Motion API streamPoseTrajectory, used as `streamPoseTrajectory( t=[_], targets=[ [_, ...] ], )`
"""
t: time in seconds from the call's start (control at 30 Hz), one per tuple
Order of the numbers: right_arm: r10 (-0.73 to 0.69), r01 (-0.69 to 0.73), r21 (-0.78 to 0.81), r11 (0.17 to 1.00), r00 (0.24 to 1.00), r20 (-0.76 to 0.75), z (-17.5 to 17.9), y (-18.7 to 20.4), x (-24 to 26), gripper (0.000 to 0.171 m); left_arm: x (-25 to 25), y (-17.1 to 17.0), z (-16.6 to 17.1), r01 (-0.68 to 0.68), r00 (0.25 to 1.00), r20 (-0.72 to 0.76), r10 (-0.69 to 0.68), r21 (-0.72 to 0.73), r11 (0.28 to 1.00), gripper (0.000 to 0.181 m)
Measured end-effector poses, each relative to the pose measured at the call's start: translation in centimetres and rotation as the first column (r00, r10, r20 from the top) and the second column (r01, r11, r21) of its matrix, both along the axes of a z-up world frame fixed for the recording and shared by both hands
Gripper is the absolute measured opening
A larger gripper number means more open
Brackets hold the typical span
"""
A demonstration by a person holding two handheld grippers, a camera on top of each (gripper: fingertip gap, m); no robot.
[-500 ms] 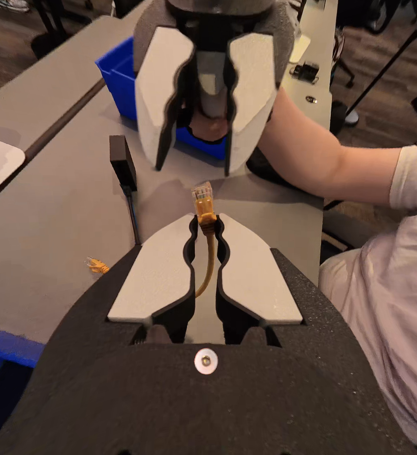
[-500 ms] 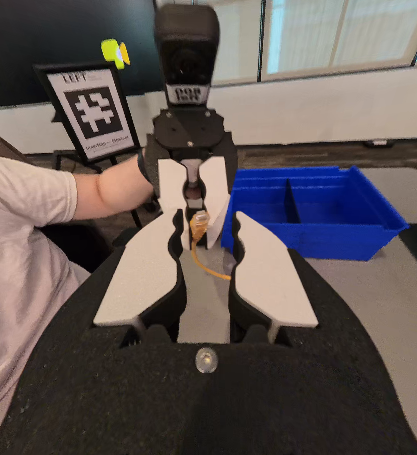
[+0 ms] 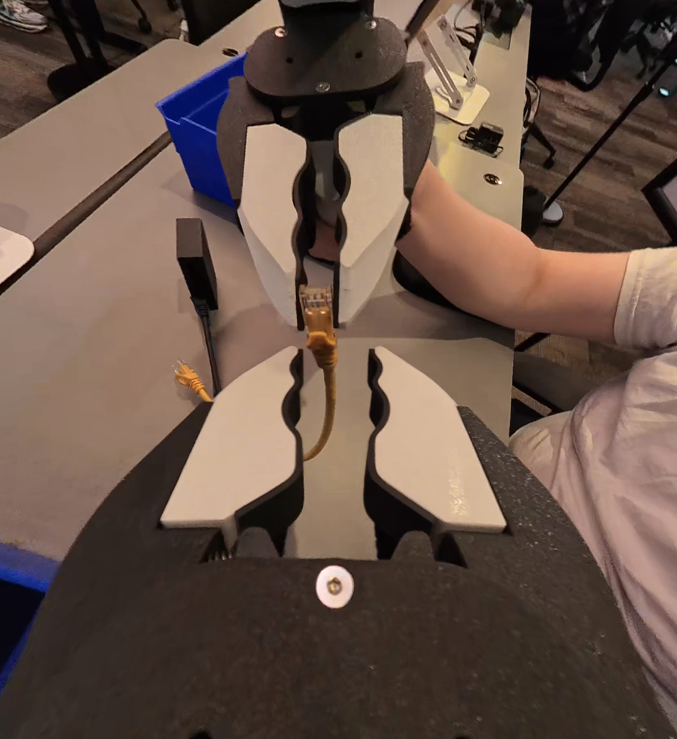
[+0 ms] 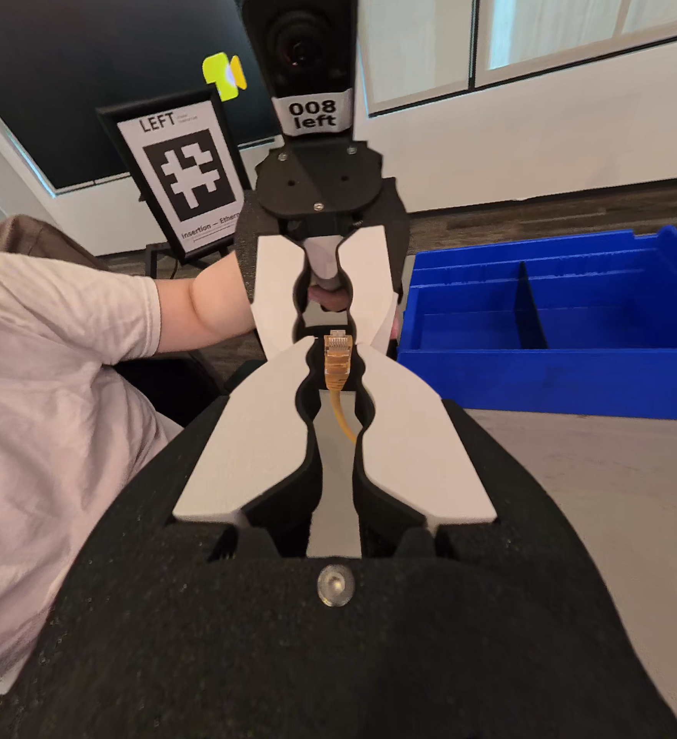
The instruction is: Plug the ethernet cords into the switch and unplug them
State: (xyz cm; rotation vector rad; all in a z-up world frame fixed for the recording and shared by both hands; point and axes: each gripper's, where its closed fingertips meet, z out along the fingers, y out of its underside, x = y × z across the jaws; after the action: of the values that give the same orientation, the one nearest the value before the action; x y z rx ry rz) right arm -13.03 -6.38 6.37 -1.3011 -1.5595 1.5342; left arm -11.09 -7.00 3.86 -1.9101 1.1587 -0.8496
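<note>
The left tongs (image 3: 333, 352) stand open, their two white fingers (image 3: 248, 432) well apart, with the yellow ethernet cord (image 3: 328, 404) running up between them without touching either. The right tongs (image 4: 337, 344) face the left tongs tip to tip and are closed on the yellow boot behind the cord's clear plug (image 4: 337, 344), which stands upright and projects past the fingertips. In the left wrist view the same plug (image 3: 316, 298) sits between the tips of the right tongs (image 3: 317, 320), held above the grey worktop (image 3: 88, 320). The cord curves down from the plug and passes out of sight behind a finger of the left tongs. A second yellow plug (image 3: 186, 378) lies loose on the worktop, to the left of the left tongs. Just beside it a black cable (image 3: 210, 352) leads to a black box-shaped device (image 3: 196, 262) lying flat on the worktop; whether this is the switch cannot be told. A blue bin (image 4: 548, 332) with an inner divider stands on the worktop beyond the tongs. A framed sign (image 4: 186, 180) with a black-and-white marker stands on a stand in the background of the right wrist view. The person's forearm (image 3: 508, 276) reaches to the right tongs.
</note>
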Motion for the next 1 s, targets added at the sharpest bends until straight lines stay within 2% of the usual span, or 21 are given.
streamPoseTrajectory(
  t=[0.07,0.2,0.33,0.47,0.57,0.63,0.77,0.87,1.0],
  targets=[
    [-0.053,0.053,-0.043,0.998,0.999,-0.002,0.1,1.0,-0.2,0.011,-0.7,0.1,0.2,-0.051,0.998,0.031,0.051,0.004,0.999,0.042],
    [-0.180,0.165,-0.168,0.972,0.981,-0.077,1.3,3.7,0.0,0.011,-2.2,-0.9,2.2,-0.171,0.968,0.196,0.156,0.062,0.983,0.037],
    [-0.315,0.265,-0.268,0.926,0.935,-0.165,2.9,5.9,0.5,0.011,-0.7,-2.9,2.5,-0.238,0.905,0.377,0.197,0.064,0.969,0.036],
    [-0.373,0.277,-0.351,0.895,0.894,-0.247,4.6,6.1,0.8,0.011,1.5,-0.7,0.9,-0.456,0.748,0.559,0.358,0.041,0.889,0.029],
    [-0.386,0.252,-0.394,0.884,0.868,-0.312,5.9,5.5,1.1,0.011,1.4,1.5,1.7,-0.591,0.608,0.678,0.413,0.040,0.805,0.031],
    [-0.333,0.172,-0.423,0.890,0.879,-0.343,6.6,4.6,1.3,0.011,1.0,2.3,3.2,-0.616,0.522,0.756,0.396,0.012,0.788,0.036],
    [-0.272,0.085,-0.449,0.890,0.887,-0.372,6.9,4.0,1.5,0.011,0.1,2.7,6.2,-0.634,0.444,0.837,0.320,0.041,0.773,0.045],
    [-0.180,-0.034,-0.433,0.901,0.878,-0.443,7.5,3.2,2.0,0.011,-0.5,2.6,8.0,-0.648,0.415,0.868,0.273,0.071,0.758,0.050],
    [-0.093,-0.110,-0.359,0.927,0.859,-0.503,7.7,2.3,2.6,0.011,-0.4,2.4,9.1,-0.631,0.437,0.871,0.224,0.119,0.767,0.050]
  ],
)
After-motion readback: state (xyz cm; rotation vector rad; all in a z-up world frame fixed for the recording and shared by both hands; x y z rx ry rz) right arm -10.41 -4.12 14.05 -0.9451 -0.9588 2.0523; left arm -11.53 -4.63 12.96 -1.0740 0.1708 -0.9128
